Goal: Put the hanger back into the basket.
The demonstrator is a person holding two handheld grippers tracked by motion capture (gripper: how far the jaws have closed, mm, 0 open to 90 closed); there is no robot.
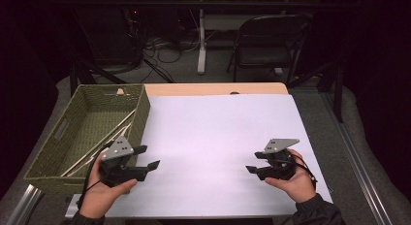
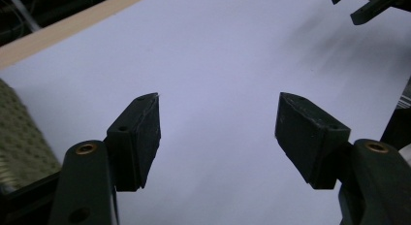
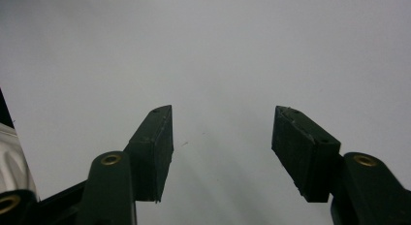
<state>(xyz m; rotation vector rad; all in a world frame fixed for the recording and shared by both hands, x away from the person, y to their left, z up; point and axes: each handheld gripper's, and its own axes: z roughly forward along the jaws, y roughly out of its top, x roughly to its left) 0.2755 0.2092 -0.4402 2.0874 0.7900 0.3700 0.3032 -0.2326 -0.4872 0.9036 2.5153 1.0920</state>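
high view: a green woven basket (image 1: pixel 58 137) sits at the left edge of the counter (image 1: pixel 218 137), holding pale thin sticks (image 1: pixel 104 140) that lean along its right wall. the left hand-held gripper (image 1: pixel 148 157) hovers just beside the basket's near right corner, released and empty; the right hand-held gripper (image 1: pixel 254 162) is well apart at the near right, also released and empty.

left gripper view: jaws spread over bare white sheet, with the basket weave (image 2: pixel 19 137) at the left edge and the right hand-held gripper (image 2: pixel 371 7) at far right.

right gripper view: jaws wide over blank counter (image 3: pixel 218 50).

risk: reaching back into the basket, a jaw could catch its rim and tip it, or grip several sticks at once.
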